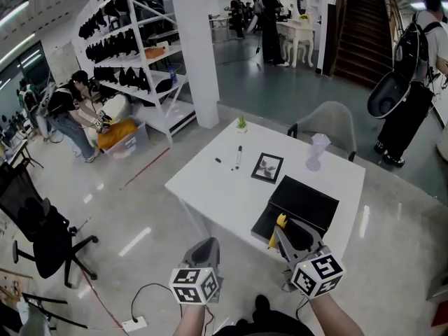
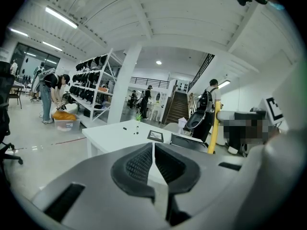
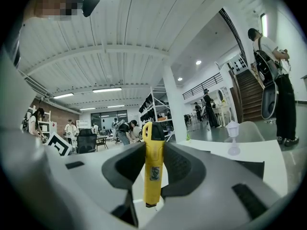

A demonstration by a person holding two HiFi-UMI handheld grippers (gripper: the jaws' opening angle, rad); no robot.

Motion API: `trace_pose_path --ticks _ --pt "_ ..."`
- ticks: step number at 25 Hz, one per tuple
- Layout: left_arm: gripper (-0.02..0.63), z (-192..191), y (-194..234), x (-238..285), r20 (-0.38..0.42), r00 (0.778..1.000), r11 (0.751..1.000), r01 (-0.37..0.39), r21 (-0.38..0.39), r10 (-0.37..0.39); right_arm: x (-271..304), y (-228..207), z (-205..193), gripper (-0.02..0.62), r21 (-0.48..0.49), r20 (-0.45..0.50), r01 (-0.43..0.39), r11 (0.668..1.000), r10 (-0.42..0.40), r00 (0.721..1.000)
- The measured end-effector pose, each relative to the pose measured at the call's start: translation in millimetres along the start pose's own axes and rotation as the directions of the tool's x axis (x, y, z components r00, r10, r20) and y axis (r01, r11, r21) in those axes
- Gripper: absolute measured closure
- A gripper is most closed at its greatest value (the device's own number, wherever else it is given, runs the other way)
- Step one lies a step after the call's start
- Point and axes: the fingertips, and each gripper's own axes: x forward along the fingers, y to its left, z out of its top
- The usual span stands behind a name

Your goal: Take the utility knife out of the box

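Right gripper point(image 1: 281, 235) covers part of box point(image 1: 308, 201); utility knife point(image 3: 152, 147) label illegible.

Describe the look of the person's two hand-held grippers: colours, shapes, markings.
Both the left hand-held gripper and the right hand-held gripper have smooth grey bodies with dark, ribbed, curved pads. Each carries a white cube printed with black square markers.

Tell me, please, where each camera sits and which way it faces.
Head view: on the person's head, looking steeply down at the white table, the black box, the left tool, the right tool and both forearms.
Left gripper view: on the left tool, looking along its shut, empty jaws toward the table.
Right gripper view: on the right tool, looking level along jaws clamped on the yellow utility knife.
Shared: all three views show the table and the utility knife.
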Motion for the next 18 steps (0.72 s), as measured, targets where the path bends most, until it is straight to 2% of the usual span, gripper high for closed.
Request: trace_pose_path --ticks 18 --pt "0.586 0.1 -2.5 3.9 -0.003 1.0 1.0 -0.016 -0.008 0.016 4.2 -4.3 7.3 0.479 0.042 0.019 -0.01 0.999 0.009 1.0"
